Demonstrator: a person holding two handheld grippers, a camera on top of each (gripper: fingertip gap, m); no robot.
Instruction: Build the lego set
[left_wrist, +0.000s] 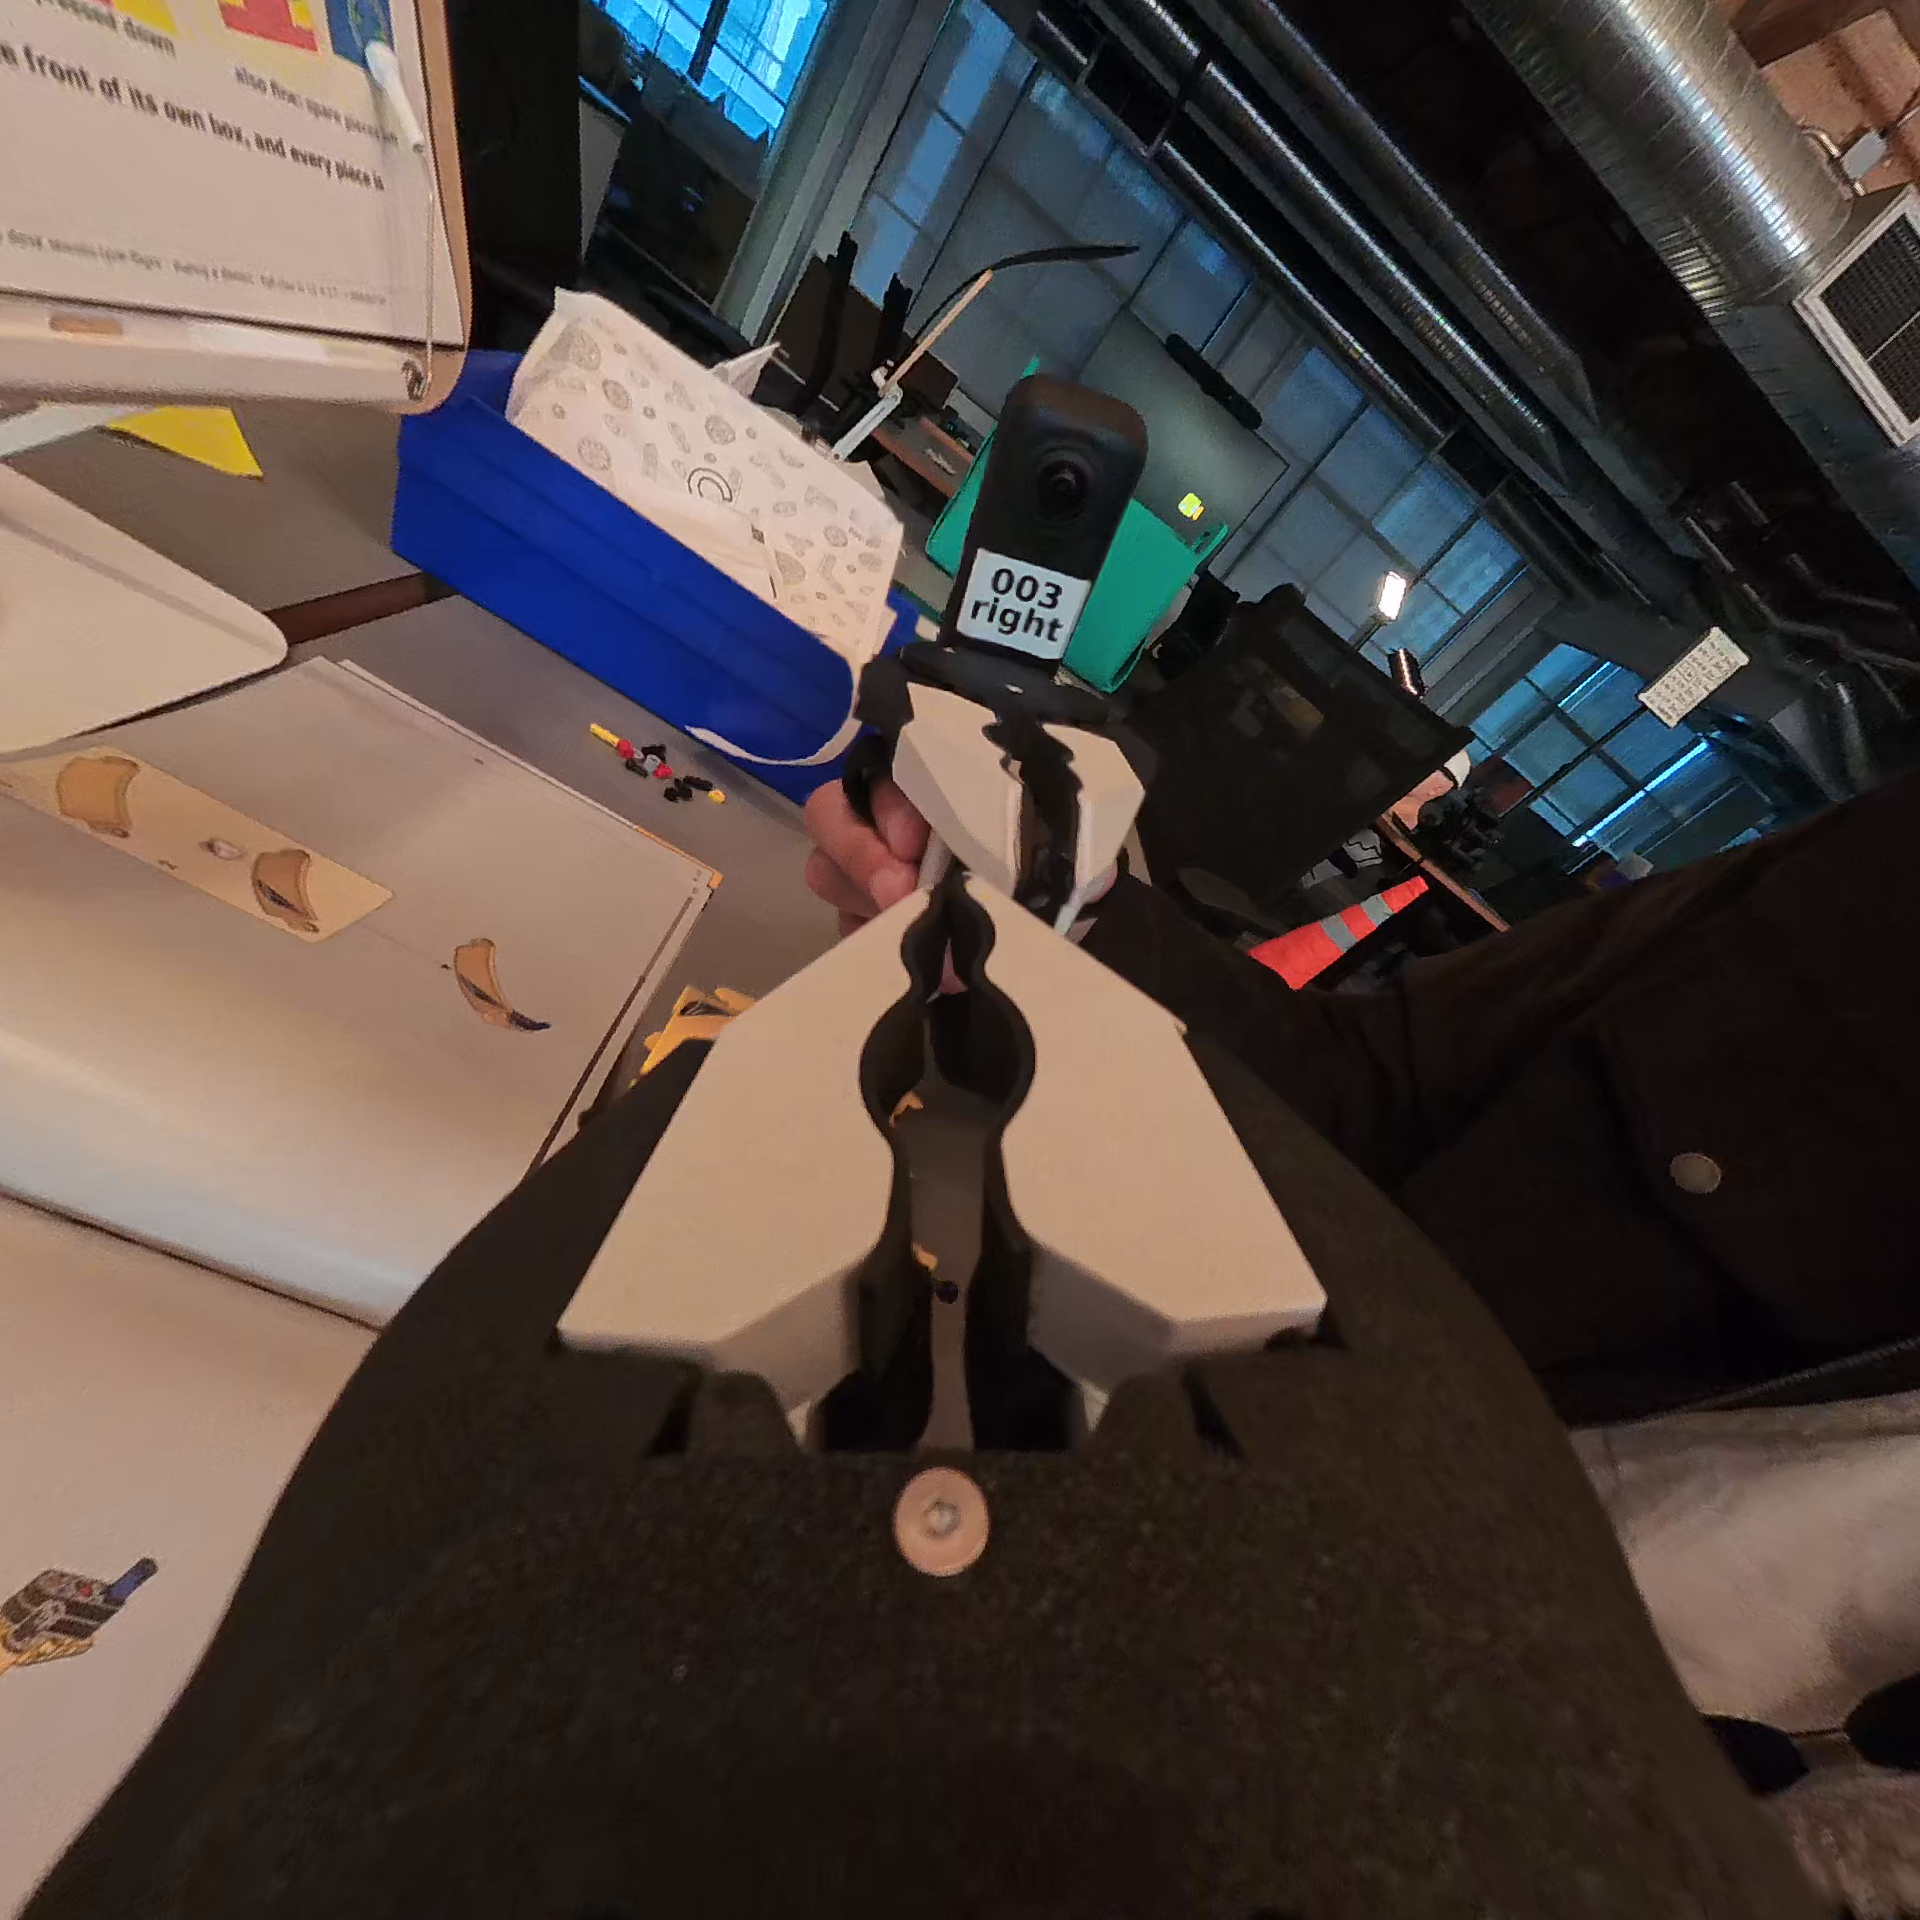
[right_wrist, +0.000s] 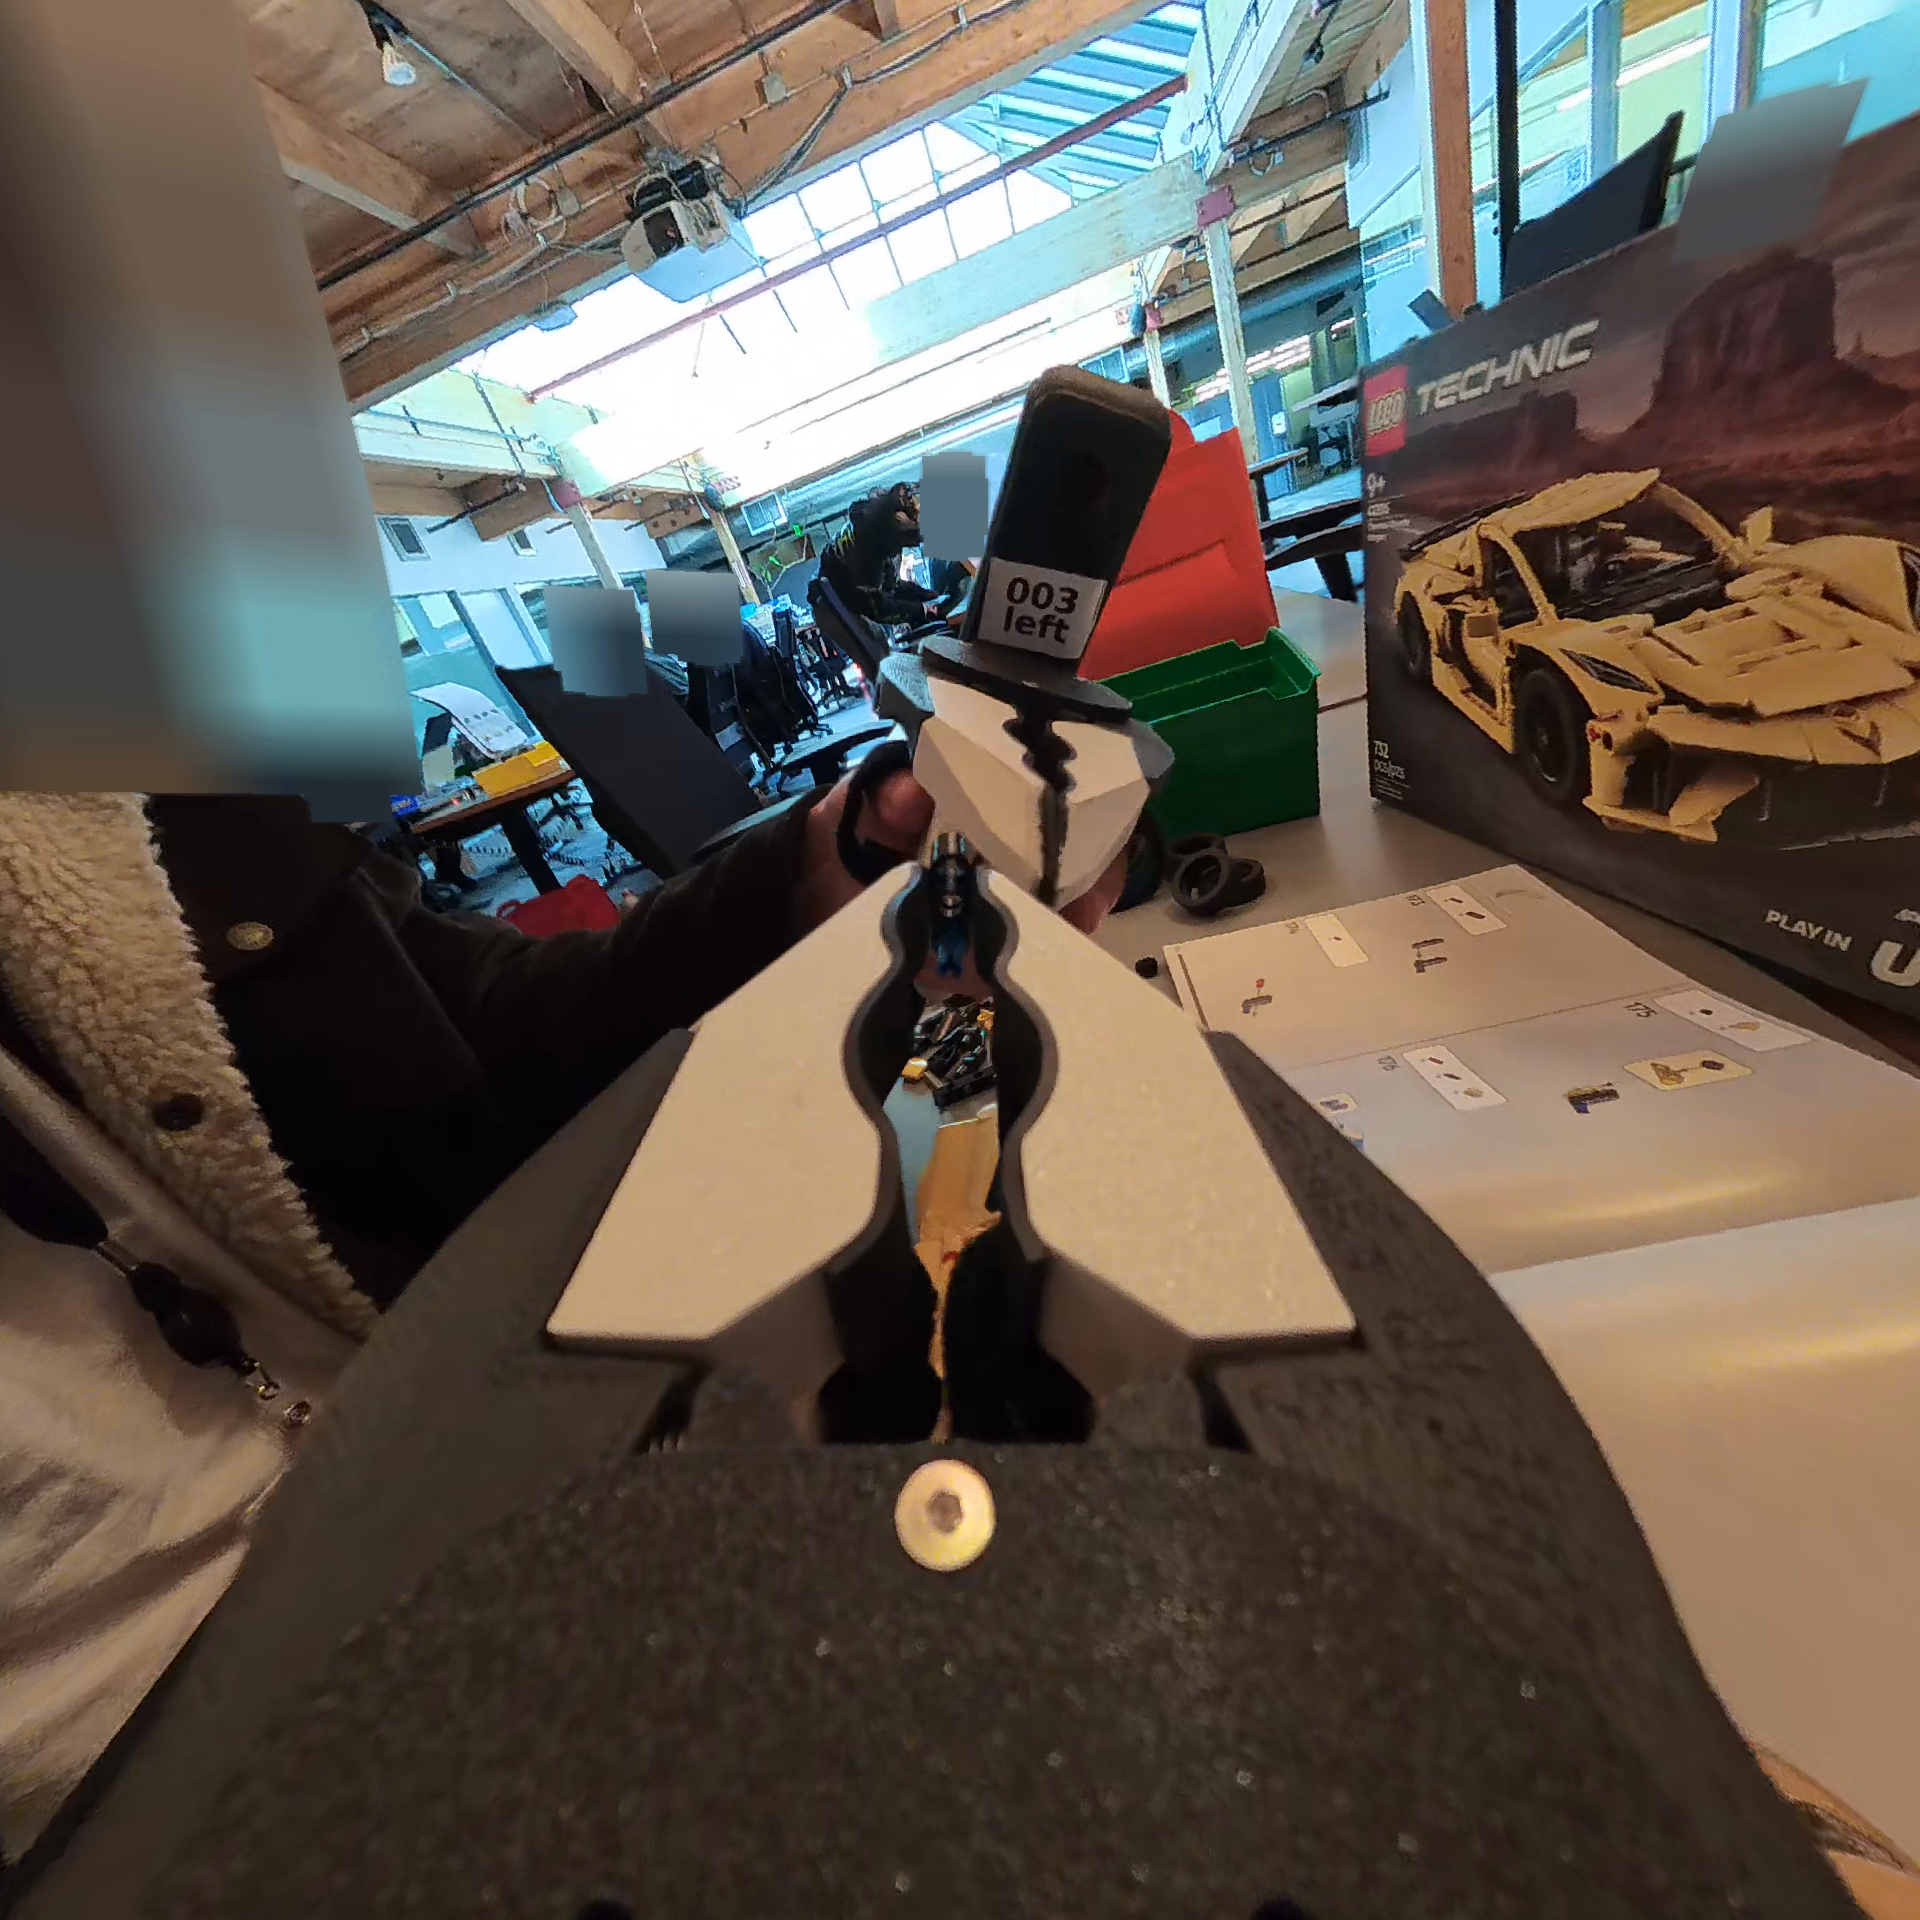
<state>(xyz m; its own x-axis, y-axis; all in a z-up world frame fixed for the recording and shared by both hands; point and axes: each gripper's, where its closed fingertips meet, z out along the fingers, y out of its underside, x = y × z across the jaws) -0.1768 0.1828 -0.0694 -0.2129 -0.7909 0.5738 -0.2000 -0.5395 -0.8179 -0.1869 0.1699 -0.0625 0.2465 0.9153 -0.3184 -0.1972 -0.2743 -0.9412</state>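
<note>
My two grippers meet tip to tip above the table. In the right wrist view a small lego piece (right_wrist: 945, 920), a grey shaft with a blue end, sits between my right gripper's (right_wrist: 948, 896) shut tips and reaches up to the tip of my left gripper (right_wrist: 940, 847), which is also shut. In the left wrist view my left gripper (left_wrist: 951, 906) is shut and touches the tip of the right gripper (left_wrist: 971, 878); the piece is hidden there. Yellow lego parts (right_wrist: 951, 1174) lie on the table under the right gripper.
The open instruction booklet (left_wrist: 312, 935) lies on the table, also in the right view (right_wrist: 1507, 997). A blue bin (left_wrist: 582, 592) holds a white bag. Small loose pieces (left_wrist: 655, 769) lie beside it. The set's box (right_wrist: 1662, 623), black tyres (right_wrist: 1216, 883) and a green bin (right_wrist: 1226, 727) stand at right. My left and right fingertips are right by each other.
</note>
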